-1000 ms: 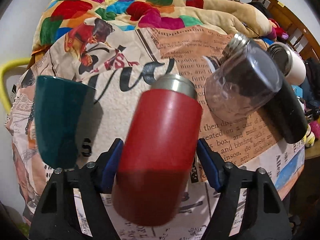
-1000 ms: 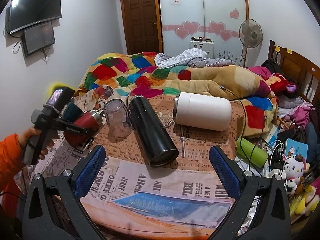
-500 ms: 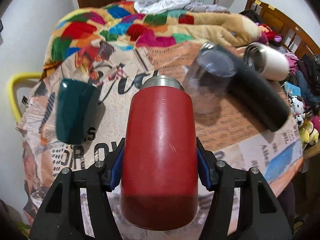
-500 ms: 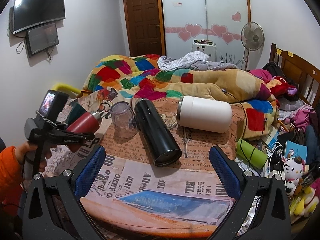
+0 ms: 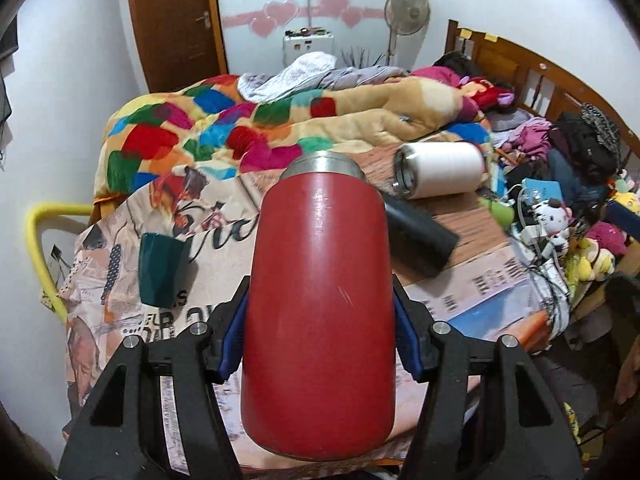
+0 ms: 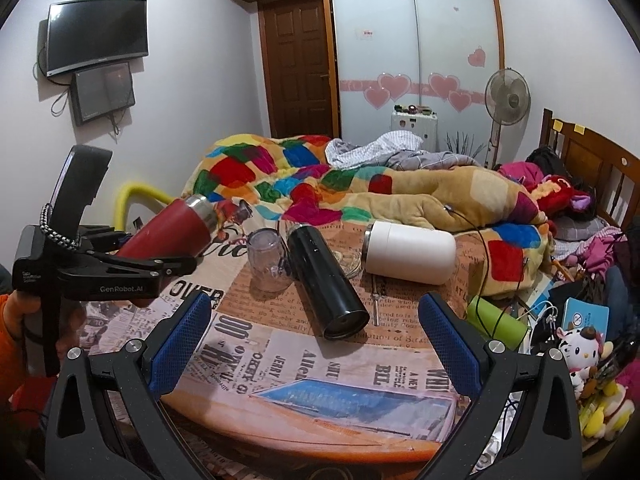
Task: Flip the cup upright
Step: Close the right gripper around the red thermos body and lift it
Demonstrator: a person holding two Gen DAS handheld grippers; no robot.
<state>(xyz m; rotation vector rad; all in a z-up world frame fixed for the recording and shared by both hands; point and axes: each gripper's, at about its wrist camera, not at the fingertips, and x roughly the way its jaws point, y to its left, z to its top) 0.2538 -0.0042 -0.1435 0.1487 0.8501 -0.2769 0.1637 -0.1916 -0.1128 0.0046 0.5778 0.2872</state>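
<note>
While our left gripper (image 5: 320,332) clamps the red cup (image 5: 320,312) between its blue pads, the cup hangs above the near left part of the table (image 6: 304,436), tilted with its steel mouth pointing up and away toward the bed. Our right gripper (image 6: 316,340) hovers with its jaws wide apart and nothing between them, over the near edge of the table.

On the newspaper covering the table we see a dark green cup (image 5: 160,270) at the left, a clear glass jar (image 6: 266,260) farther in, a black flask (image 6: 326,282) lying on its side just right of the jar, and a white flask (image 6: 412,252) lying on its side at the far right. A green bottle (image 6: 494,322) lies off the right edge.

The left gripper's side reads "GenRobot.AI". The newspaper shows "OVER", "JERRY" and "BILL".
</note>
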